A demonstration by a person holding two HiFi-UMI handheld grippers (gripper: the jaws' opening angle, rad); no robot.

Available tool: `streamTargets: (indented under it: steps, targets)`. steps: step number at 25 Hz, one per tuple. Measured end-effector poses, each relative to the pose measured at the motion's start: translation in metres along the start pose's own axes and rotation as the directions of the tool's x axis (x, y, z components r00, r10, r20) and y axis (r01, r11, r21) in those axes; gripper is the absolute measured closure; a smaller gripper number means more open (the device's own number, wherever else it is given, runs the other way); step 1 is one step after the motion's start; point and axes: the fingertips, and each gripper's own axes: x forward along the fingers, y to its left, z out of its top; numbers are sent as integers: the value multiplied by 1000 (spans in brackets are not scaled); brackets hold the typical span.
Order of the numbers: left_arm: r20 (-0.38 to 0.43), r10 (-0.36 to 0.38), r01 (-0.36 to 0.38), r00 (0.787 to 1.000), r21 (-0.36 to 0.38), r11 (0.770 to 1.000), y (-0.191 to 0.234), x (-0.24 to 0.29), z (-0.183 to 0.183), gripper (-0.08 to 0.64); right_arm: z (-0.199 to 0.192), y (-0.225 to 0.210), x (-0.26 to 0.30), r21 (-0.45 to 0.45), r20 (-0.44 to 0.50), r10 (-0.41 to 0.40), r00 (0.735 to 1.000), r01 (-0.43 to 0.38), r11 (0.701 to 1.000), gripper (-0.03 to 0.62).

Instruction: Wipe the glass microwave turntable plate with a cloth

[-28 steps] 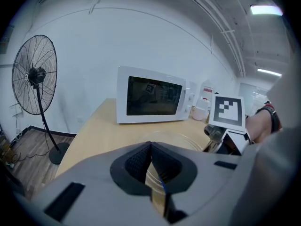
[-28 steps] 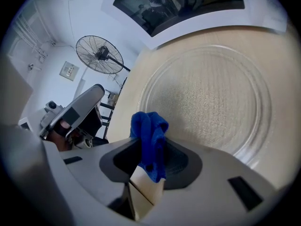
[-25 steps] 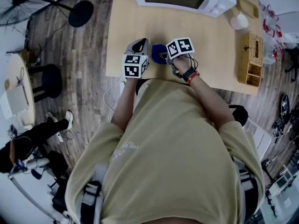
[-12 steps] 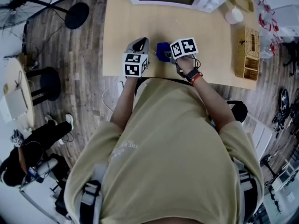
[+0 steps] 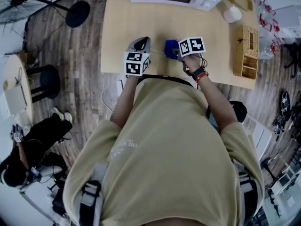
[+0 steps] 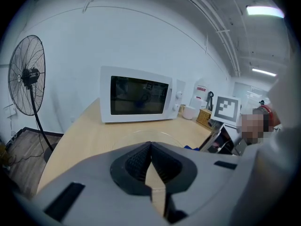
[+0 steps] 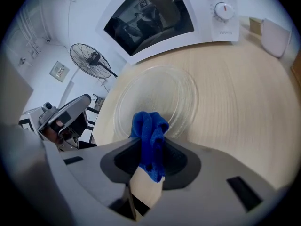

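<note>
The clear glass turntable plate (image 7: 160,95) lies flat on the wooden table (image 5: 211,36) in front of the white microwave (image 7: 160,18). My right gripper (image 7: 148,149) is shut on a bunched blue cloth (image 7: 149,135), which hangs over the plate's near rim. In the head view the blue cloth (image 5: 170,49) shows just left of the right gripper (image 5: 176,53). My left gripper (image 6: 150,147) is shut with nothing visible between its pads, pointing at the plate (image 6: 141,136) from just short of it. In the head view the left gripper (image 5: 144,41) sits near the table's front edge.
A wicker basket (image 5: 245,51) and a white cup (image 5: 232,14) stand at the table's right end. A floor fan (image 6: 26,76) stands left of the table, with a black stool (image 5: 44,81) nearby. A seated person (image 5: 28,149) is at the lower left.
My right gripper has carried the blue cloth to the right along the table. The left gripper has barely moved.
</note>
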Motion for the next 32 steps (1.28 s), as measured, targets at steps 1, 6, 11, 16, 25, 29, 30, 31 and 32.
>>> streamTargets:
  steps: [1,6,11,16,25,29,30,31,32]
  targets:
    - [-2,2,-2,1000,1,1000,-1,-2,1,540,-1,-3,-2,3,3,-1,1000,1,1000,465]
    - [0,0,0,1000,13,1000,-8,-10,15,540,-3,-9,-9,4,10,-12,1000,12,1000,465]
    - [3,-31,31,1000,37,999,-9,-14,29,540,0,-9,-19,86,44,12,999,-16,996,469]
    - [22,-57,56,998,29,998,2,-16,53,540,24,5,-53,93,187,3,982,-20,995,470]
    - [152,-49,41,987,56,998,35,-39,144,540,127,78,-143,-33,534,-38,844,66,997,469]
    - [192,-37,18,981,104,994,47,-56,180,541,163,108,-181,-79,645,-51,763,133,988,468]
    - [207,-38,14,978,120,993,48,-61,190,540,170,115,-192,-101,677,-55,734,167,981,468]
    - [225,-42,12,973,133,991,49,-66,199,540,176,123,-203,-127,710,-59,702,211,969,468]
    - [248,-48,12,968,145,989,50,-71,209,540,182,130,-215,-152,741,-62,668,258,954,468]
